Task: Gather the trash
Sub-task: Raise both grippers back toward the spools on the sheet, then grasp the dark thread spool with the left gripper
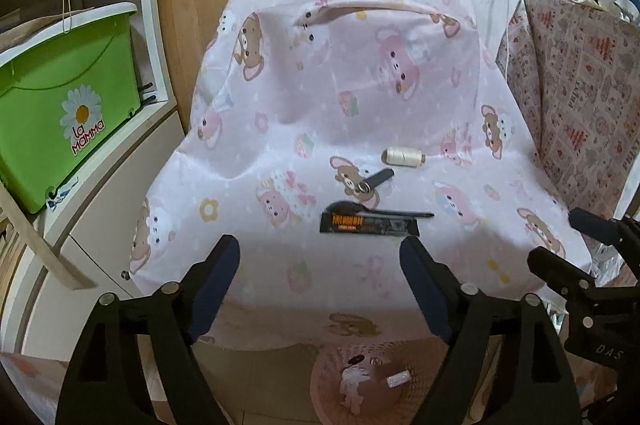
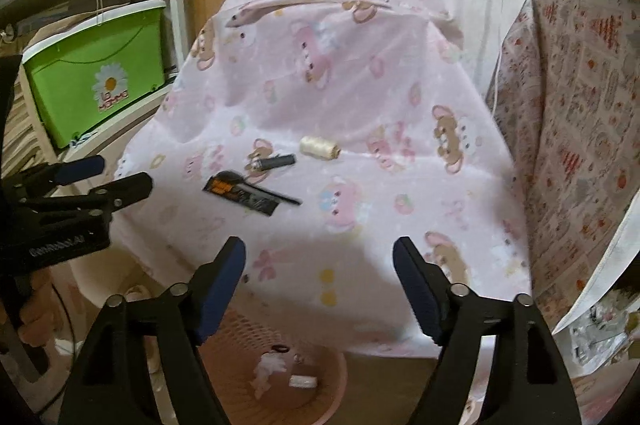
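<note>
On a table covered with a pink bear-print cloth (image 1: 320,97) lie a black and orange wrapper (image 1: 368,225), a black plastic spoon (image 1: 384,214), a small dark key strap with a ring (image 1: 376,180) and a cream thread spool (image 1: 402,157). The same items show in the right wrist view: wrapper (image 2: 240,195), strap (image 2: 276,162), spool (image 2: 319,147). My left gripper (image 1: 320,277) is open and empty, just short of the wrapper. My right gripper (image 2: 320,277) is open and empty over the table's near edge. A pink basket (image 1: 368,381) on the floor below holds crumpled paper and small bits.
A green La Mamma bin (image 1: 60,105) sits on white shelving at the left. A table with a red-print cloth (image 1: 580,105) stands at the right. The right gripper's body (image 1: 592,265) is close beside my left one. The basket also shows in the right wrist view (image 2: 320,397).
</note>
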`<state>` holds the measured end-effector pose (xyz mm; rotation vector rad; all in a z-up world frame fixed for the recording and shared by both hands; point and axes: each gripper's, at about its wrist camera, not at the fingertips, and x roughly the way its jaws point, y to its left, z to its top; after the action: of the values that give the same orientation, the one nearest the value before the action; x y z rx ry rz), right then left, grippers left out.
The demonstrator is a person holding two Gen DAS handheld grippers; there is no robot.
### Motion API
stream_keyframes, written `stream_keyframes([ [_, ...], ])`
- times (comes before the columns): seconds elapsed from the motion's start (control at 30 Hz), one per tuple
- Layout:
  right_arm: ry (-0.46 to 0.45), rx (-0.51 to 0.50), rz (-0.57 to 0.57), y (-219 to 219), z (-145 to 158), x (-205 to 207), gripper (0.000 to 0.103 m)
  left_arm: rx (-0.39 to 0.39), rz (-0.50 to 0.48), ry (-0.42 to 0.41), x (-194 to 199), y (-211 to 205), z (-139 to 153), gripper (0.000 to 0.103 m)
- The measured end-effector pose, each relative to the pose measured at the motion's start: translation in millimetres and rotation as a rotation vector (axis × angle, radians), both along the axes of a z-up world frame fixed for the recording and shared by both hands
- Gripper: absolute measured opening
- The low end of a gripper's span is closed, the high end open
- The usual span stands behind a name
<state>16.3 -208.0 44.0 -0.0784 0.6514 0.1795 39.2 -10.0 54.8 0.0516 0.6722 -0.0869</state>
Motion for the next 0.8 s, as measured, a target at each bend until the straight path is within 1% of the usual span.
stream_keyframes([
  [0.1, -0.029, -0.009, -0.011, -6.1, 9.0, 9.8, 0.084, 0.002, 0.000, -0.019, 9.8, 0.4, 12.4, 0.085],
  [0.23, -0.055, 0.014, -0.036, -20.3, 28.2, 28.8, 0.085, 0.011, 0.004, -0.069, 26.3, 2.0, 35.4, 0.095],
  [0.33, -0.074, 0.022, -0.052, -31.5, 41.9, 45.4, 0.086, 0.011, 0.008, -0.094, 41.7, 4.5, 49.0, 0.098],
  [0.43, -0.089, 0.003, -0.061, -38.5, 51.9, 63.8, 0.087, 0.014, 0.021, -0.105, 59.3, 7.7, 55.8, 0.098],
  [0.53, -0.095, -0.018, -0.062, -42.0, 57.6, 80.4, 0.087, 0.008, 0.039, -0.098, 73.8, 13.2, 54.8, 0.098],
  [0.63, -0.081, -0.019, -0.050, -44.0, 55.7, 97.0, 0.088, -0.011, 0.067, -0.080, 85.7, 22.7, 45.8, 0.098],
  [0.77, -0.014, -0.024, -0.016, -36.4, 40.8, 126.3, 0.088, -0.031, 0.087, -0.026, 97.0, 34.1, 22.1, 0.097],
  [0.8, 0.005, -0.024, -0.009, -33.9, 36.2, 133.0, 0.088, -0.035, 0.088, -0.006, 99.2, 35.6, 16.1, 0.093],
])
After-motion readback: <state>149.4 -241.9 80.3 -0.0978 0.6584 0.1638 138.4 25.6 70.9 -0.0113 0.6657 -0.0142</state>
